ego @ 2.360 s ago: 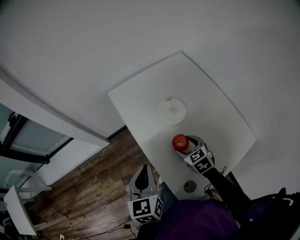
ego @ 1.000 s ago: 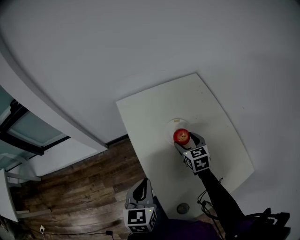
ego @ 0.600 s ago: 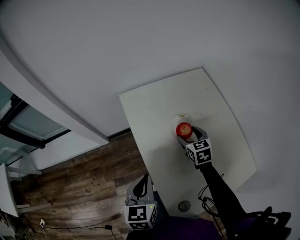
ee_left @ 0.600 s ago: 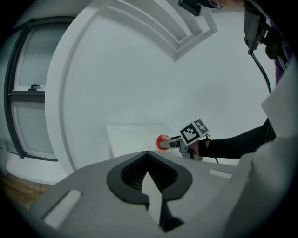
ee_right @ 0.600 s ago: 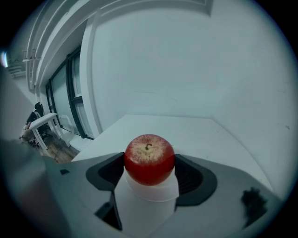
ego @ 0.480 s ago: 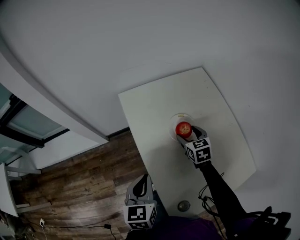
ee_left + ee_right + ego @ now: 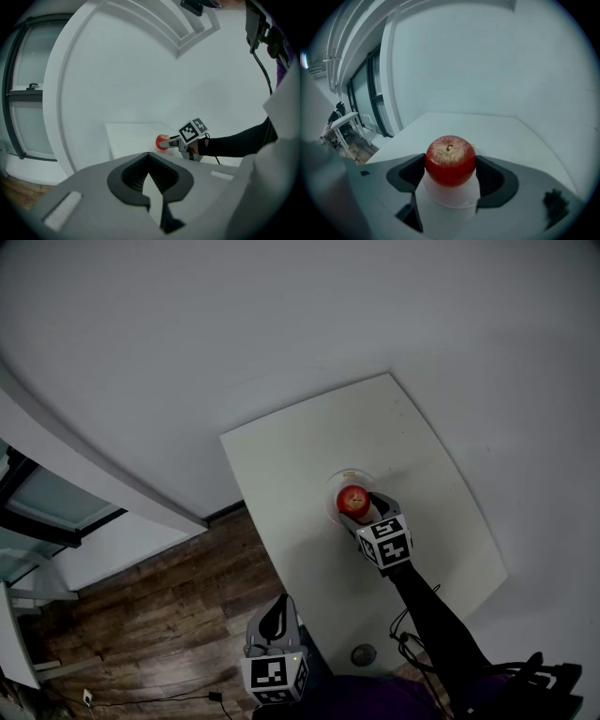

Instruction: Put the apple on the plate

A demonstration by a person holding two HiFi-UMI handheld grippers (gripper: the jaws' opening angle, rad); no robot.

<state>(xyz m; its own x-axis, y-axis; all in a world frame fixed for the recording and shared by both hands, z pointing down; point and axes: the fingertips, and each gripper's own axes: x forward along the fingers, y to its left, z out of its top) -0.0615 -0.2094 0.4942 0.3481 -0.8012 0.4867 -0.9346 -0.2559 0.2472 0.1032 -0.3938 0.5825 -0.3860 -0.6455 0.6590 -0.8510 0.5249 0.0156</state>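
Wood floor [image 7: 169, 615] under me, and nearest in hangs my left gripper [image 7: 278, 607], jaws together on nothing, well off the table [image 7: 291, 460]. Further out, my right gripper [image 7: 362, 509] is clamped on the apple [image 7: 353, 500], stem up. Directly beneath it sits the plate [image 7: 347, 476], apple over its middle; touching or just above, I can't tell. I judge the way is straight down, then let go.

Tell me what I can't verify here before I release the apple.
Whether the apple touches the plate: its own bulge hides the underside in the right gripper view; the head view looks from above.
Plate's far rim: behind the apple, right gripper view.
The round object by the table edge: too small and dim, head view.
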